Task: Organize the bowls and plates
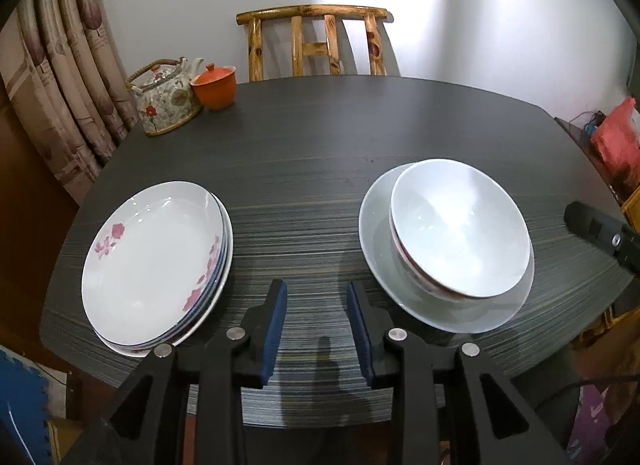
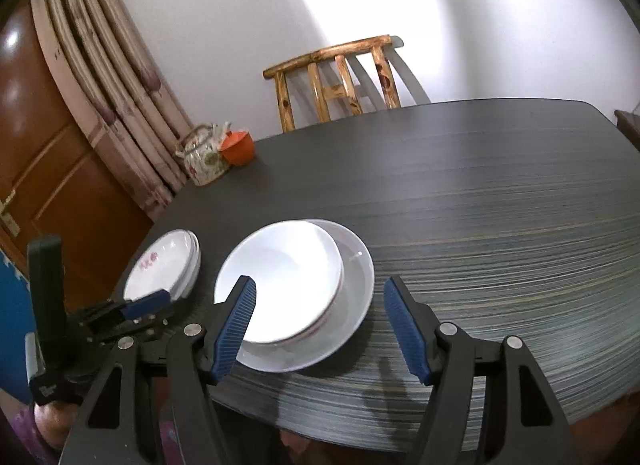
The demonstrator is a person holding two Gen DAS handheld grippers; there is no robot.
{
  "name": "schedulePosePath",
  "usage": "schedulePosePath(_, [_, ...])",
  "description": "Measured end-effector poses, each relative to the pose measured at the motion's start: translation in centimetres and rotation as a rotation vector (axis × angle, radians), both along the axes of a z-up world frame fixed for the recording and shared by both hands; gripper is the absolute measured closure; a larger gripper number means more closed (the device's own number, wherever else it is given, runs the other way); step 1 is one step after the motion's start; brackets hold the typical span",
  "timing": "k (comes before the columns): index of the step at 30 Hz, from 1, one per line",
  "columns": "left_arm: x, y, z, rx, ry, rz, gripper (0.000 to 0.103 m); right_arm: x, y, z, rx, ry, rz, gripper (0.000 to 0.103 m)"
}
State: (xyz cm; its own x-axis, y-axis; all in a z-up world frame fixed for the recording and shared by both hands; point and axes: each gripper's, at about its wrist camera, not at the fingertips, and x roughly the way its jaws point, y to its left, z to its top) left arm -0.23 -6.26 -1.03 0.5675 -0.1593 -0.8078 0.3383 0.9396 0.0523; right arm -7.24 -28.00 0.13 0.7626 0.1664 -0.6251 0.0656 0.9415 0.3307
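Bowls lie just beyond right gripper (empty).

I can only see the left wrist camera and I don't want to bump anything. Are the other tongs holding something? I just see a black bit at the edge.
Observer: No. In the right wrist view the right tongs are open with nothing between them. The stacked bowls sit just beyond them.
Operator: Is the top bowl in the middle of the grey plate?
Observer: No. From this side the bowls sit toward the left of the grey plate, which leaves its right part bare.
Operator: What's past the curtain on my left?
Observer: A brown wooden door stands left of the curtain.
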Motion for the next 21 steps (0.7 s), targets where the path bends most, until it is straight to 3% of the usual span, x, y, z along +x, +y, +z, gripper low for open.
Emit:
schedulePosePath(7, [1.2, -0.6, -0.7, 0.016, 0.029, 0.009, 0.071, 0.8, -3.0, -1.0, 0.064, 0.065, -0.028, 0.039])
schedulePosePath(18, [2.8, -0.8, -1.9, 0.013, 0.091, 0.037, 0.071, 1.7, -4.1, -2.8, 0.05, 0.152, 0.0, 0.041])
schedulePosePath(21, [3.4, -0.3, -2.3, -0.041, 0.141, 0.043, 0.071, 2.2, -4.1, -3.4, 0.077, 0.179, 0.028, 0.041])
